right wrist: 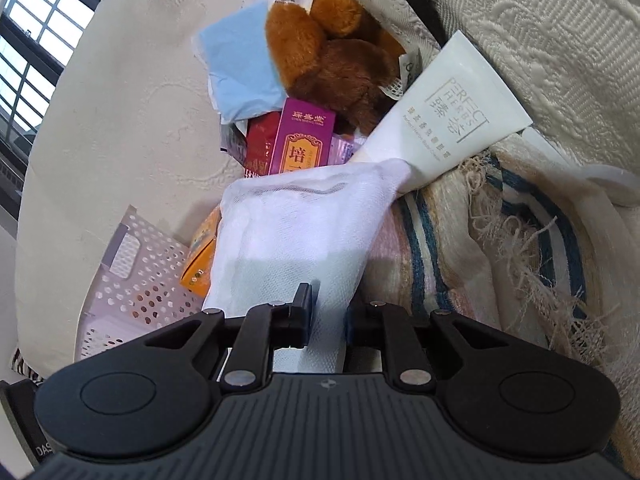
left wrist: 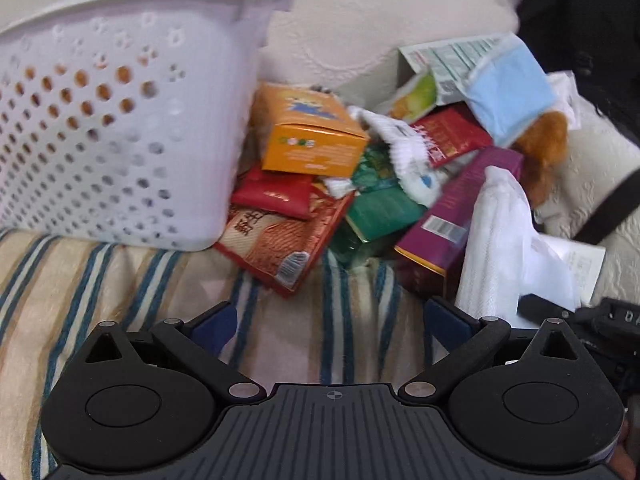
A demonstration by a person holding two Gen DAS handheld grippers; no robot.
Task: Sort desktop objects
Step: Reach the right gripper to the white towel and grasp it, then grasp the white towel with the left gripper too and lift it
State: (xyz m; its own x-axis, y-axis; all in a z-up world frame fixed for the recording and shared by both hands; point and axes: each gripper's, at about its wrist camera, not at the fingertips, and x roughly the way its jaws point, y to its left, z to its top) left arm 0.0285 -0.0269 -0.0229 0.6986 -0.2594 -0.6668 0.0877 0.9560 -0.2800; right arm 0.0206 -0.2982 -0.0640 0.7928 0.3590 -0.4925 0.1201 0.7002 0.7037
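Note:
A heap of packets and boxes lies on a striped cloth (left wrist: 168,280): an orange box (left wrist: 312,136), red packets (left wrist: 272,196), a green packet (left wrist: 380,210), a purple box (left wrist: 452,216), a blue packet (left wrist: 508,92) and a brown plush toy (left wrist: 544,148). My left gripper (left wrist: 328,320) is open and empty, short of the heap. My right gripper (right wrist: 328,316) is shut on a white mesh pouch (right wrist: 296,232), lifted above the purple box (right wrist: 306,140). The pouch also shows in the left wrist view (left wrist: 496,240).
A white perforated basket (left wrist: 120,120) stands left of the heap, with something orange inside. A white cream tube (right wrist: 444,112) lies right of the plush toy (right wrist: 332,64). Cream bedding (left wrist: 380,12) rises behind. A black strap (left wrist: 608,208) runs at the right.

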